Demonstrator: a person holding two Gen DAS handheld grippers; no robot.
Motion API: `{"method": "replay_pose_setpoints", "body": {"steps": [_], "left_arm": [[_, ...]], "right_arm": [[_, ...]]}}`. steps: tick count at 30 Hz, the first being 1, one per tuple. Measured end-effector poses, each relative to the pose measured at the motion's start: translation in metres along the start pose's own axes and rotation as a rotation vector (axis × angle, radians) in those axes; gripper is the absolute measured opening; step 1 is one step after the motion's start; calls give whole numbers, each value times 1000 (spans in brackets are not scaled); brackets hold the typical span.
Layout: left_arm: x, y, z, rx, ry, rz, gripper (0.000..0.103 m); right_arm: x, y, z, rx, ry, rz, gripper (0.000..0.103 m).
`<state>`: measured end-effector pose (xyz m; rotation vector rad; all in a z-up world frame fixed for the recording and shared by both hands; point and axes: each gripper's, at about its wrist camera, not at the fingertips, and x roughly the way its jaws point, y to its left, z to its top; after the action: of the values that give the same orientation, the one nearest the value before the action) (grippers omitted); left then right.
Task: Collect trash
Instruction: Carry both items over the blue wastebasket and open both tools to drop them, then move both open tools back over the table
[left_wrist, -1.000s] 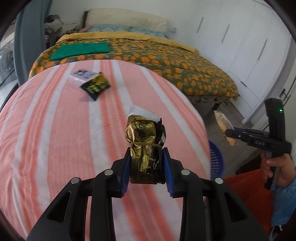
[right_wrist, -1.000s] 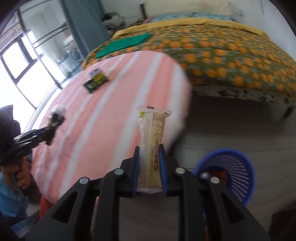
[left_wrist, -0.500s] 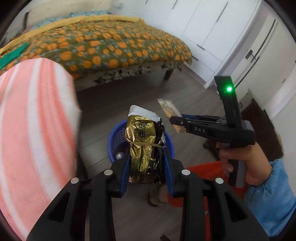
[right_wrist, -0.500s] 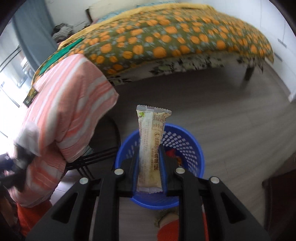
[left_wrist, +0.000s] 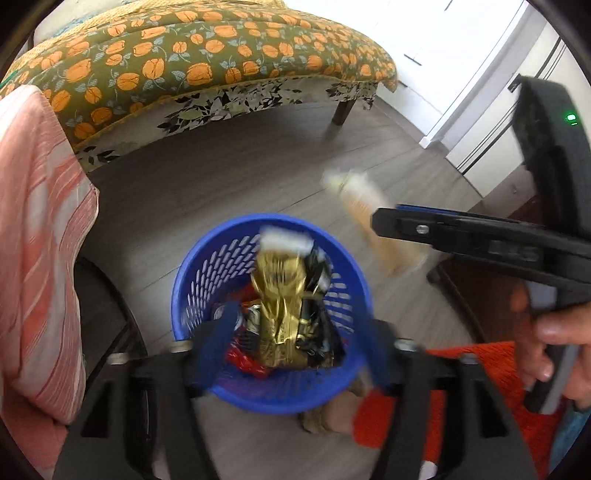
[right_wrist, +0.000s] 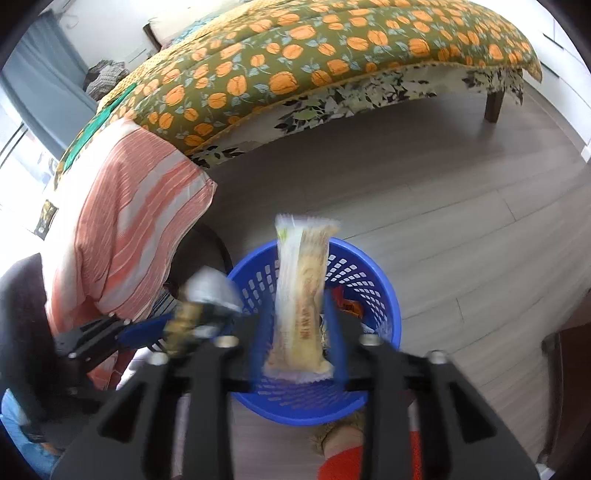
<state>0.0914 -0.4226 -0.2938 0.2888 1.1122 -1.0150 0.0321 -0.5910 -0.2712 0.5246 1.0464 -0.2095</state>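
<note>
on my left the striped orange-and-white cloth (left_wrist: 33, 236) hangs in soft folds. my left gripper (left_wrist: 291, 336) has its blue-padded fingers (left_wrist: 214, 343) spread wide, no longer touching the crinkled gold foil wrapper (left_wrist: 280, 306), which sits blurred between them over the mouth of the blue basket (left_wrist: 192, 295) — a round plastic bin with a perforated wall, holding red and black wrappers. further right my right gripper (right_wrist: 299, 347) shows its pads parted either side of a long pale snack packet (right_wrist: 301, 295), smooth and translucent with crimped ends; i cannot tell if they touch it. it hangs above the same basket (right_wrist: 384, 306). the floor (left_wrist: 236, 173) is grey wood-look plank, and behind it stands a bed (right_wrist: 332, 62) with an olive, orange-flowered quilt.
</note>
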Motion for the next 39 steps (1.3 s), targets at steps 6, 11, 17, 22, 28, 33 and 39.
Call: {"method": "replay_pose_setpoints", "body": {"steps": [6,11,17,22,28,33,39], "left_arm": [[-25,9,-3,-29,-47,13,82],[-84,4,-11,-18,-147,23,90],[-155,21,-43,-39,-223,81,94],[-203,75,-82,-126,-249,214,94],[-251,157,-124,-265,-255,360,94],[-283,216,-141,-322,-250,436,94],[-306,281,-127,-347,-279,465,94]], "right_arm": [[-11,-9,1,37,-59,-31,69],[-26,4,3,26,-140,-105,88],[-44,51,0,-93,-290,-188,90],[-51,108,-6,-254,-384,-188,90],[-39,208,-22,-441,-377,-65,90],[-13,301,-39,-597,-287,41,90],[28,383,-47,-734,-187,72,90]]}}
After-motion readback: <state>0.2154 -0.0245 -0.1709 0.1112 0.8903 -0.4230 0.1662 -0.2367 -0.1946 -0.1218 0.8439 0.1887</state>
